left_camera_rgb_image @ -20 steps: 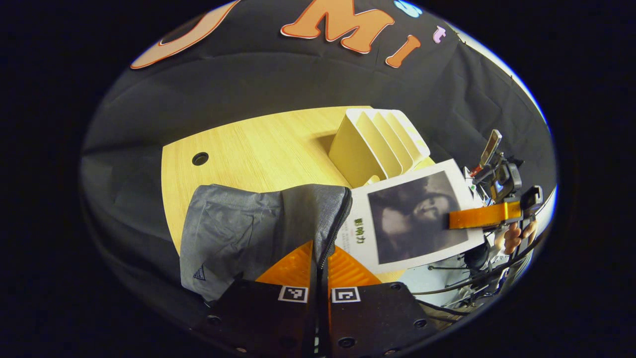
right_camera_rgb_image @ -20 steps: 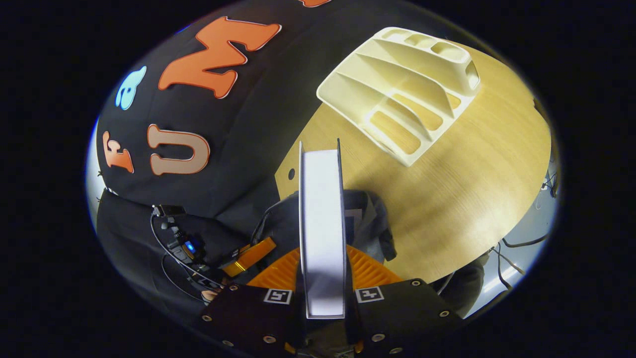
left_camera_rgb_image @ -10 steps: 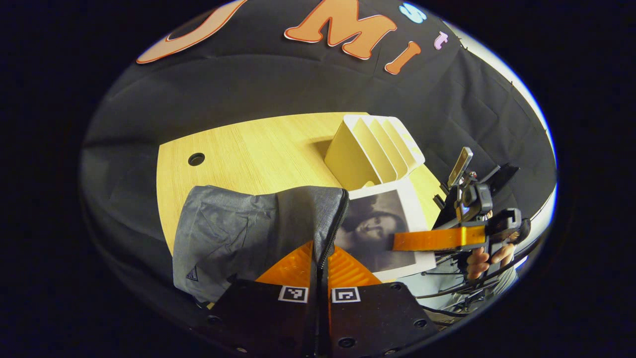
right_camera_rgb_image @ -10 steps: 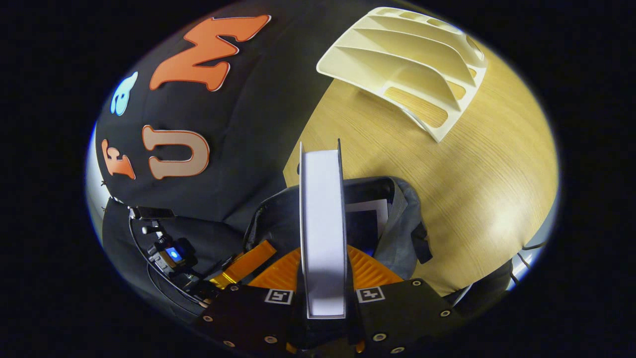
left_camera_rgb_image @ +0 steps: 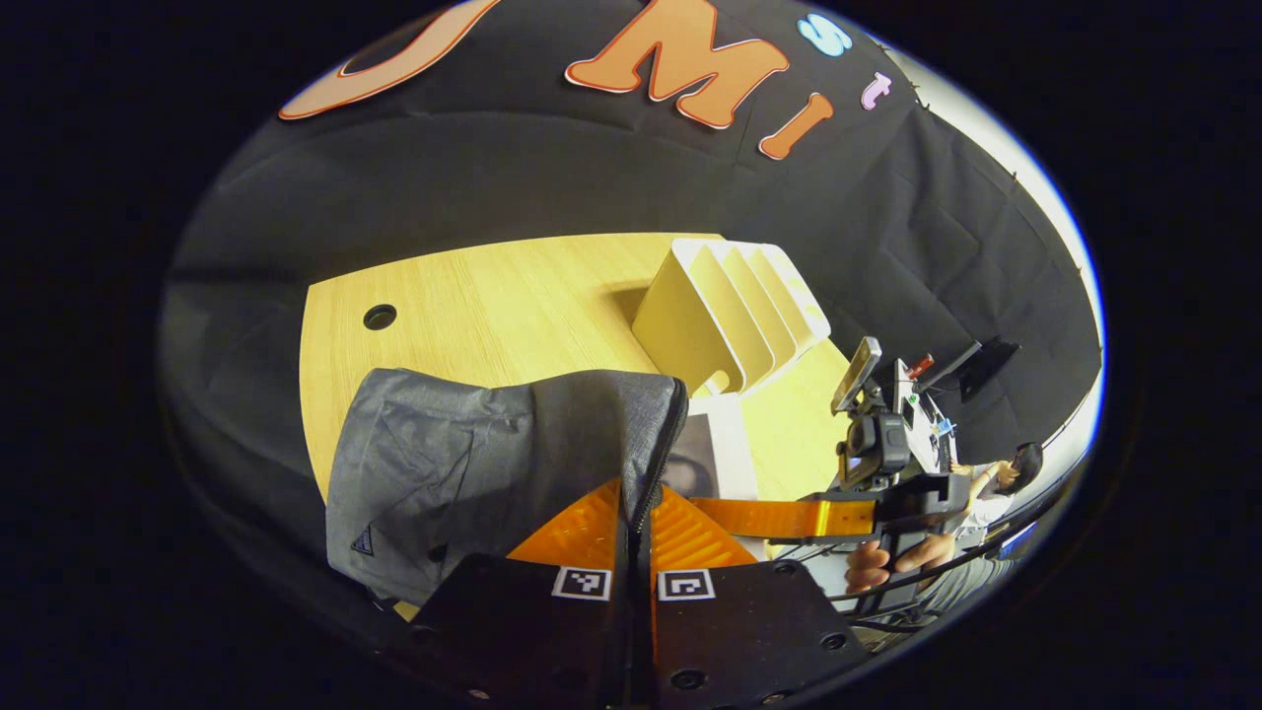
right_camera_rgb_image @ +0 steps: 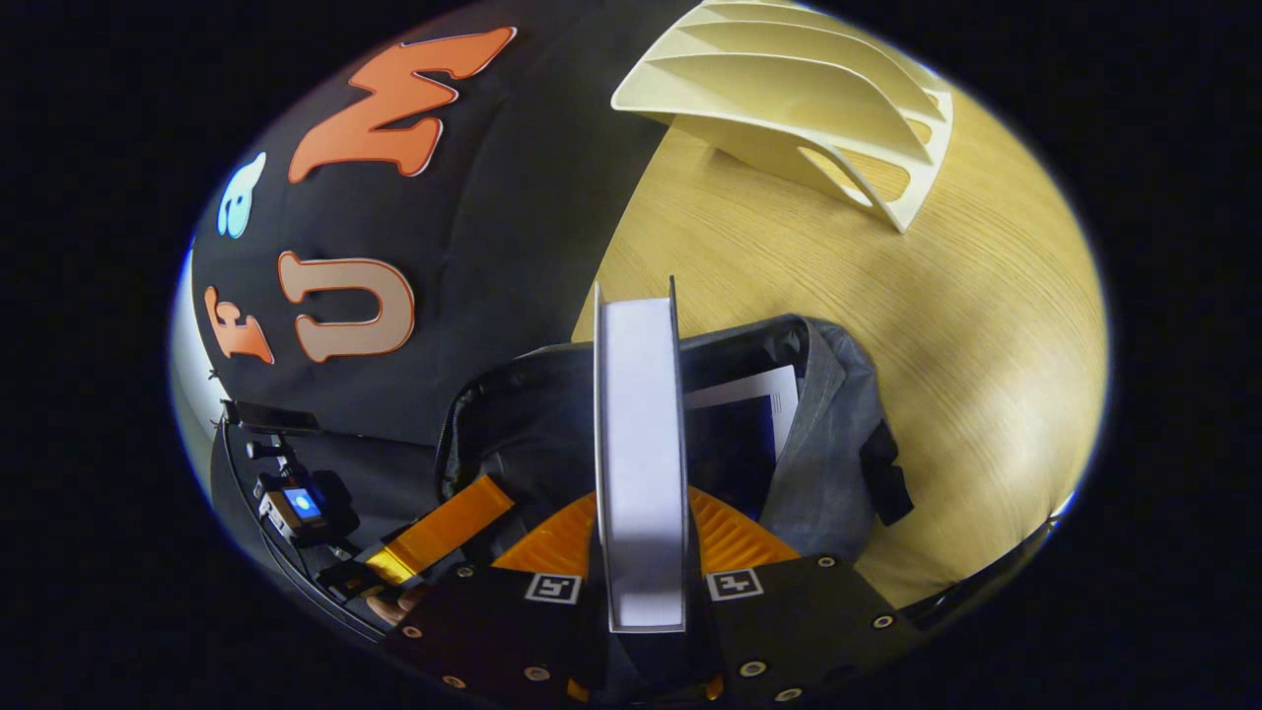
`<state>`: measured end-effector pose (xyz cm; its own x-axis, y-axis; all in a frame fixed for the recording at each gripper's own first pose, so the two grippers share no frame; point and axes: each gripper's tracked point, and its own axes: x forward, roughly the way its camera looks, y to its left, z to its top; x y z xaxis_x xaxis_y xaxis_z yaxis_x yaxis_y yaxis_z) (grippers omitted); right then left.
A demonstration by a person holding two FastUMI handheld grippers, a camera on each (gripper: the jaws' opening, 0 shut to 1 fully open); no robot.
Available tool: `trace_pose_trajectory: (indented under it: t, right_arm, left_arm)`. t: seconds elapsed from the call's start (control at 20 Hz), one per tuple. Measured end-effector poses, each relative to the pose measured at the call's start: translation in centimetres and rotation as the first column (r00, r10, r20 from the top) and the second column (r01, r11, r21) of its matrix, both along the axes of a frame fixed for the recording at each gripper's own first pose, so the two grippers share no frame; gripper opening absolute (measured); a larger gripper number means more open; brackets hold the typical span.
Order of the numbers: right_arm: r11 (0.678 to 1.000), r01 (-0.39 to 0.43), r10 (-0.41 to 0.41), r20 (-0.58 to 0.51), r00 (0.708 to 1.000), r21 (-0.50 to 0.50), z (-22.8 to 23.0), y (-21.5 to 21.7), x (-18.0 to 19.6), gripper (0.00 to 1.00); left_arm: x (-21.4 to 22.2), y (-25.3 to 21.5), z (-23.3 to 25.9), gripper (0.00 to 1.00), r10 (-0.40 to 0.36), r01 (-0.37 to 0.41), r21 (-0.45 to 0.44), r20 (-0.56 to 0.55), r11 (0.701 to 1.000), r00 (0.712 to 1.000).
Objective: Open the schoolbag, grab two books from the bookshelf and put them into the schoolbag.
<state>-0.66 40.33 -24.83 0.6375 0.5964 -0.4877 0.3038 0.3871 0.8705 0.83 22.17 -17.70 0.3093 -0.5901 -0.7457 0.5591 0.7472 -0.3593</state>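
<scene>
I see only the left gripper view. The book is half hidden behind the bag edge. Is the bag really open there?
Observer: Yes. In the right gripper view the schoolbag gapes wide below the held book.
Operator: Is something inside already?
Observer: A first book with a dark cover stands inside, to the right of the held book in that view.
Operator: Is the grip good?
Observer: Both fingers of the right gripper press on its covers, and it shows edge-on.
</scene>
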Motion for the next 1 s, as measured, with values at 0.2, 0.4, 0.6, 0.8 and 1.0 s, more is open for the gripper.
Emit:
trace_pose_trajectory:
  t: [0.2, 0.4, 0.6, 0.8, 1.0]
  right_arm:
    - [0.999, -0.007, 0.007, 0.006, 1.000, 0.048, -0.8, 1.6, 0.2, 0.32]
    - [0.996, -0.061, 0.060, 0.011, 0.998, 0.063, -1.9, 2.8, -0.3, 0.32]
    - [0.980, -0.186, 0.186, 0.017, 0.982, 0.071, -2.2, 4.0, -2.0, 0.33]
    - [0.968, -0.238, 0.238, 0.013, 0.971, 0.084, -2.3, 5.0, -1.6, 0.32]
    - [0.963, -0.249, 0.249, 0.015, 0.968, 0.099, -2.7, 6.7, -0.7, 0.31]
  left_arm:
    - [-0.6, -1.0, 0.1, 0.04, -0.024, 0.024, 0.021, 0.013, 0.999, 1.000]
    - [-1.1, -1.8, -0.5, 0.04, -0.053, 0.050, 0.071, 0.033, 0.996, 0.998]
    - [-1.3, -1.8, -0.5, 0.03, -0.039, 0.038, 0.065, 0.020, 0.997, 0.999]
    - [-2.8, -2.4, -0.4, 0.04, -0.076, 0.075, 0.078, 0.008, 0.994, 0.997]
    - [-3.5, -3.4, -0.3, 0.04, -0.124, 0.117, 0.119, 0.049, 0.986, 0.991]
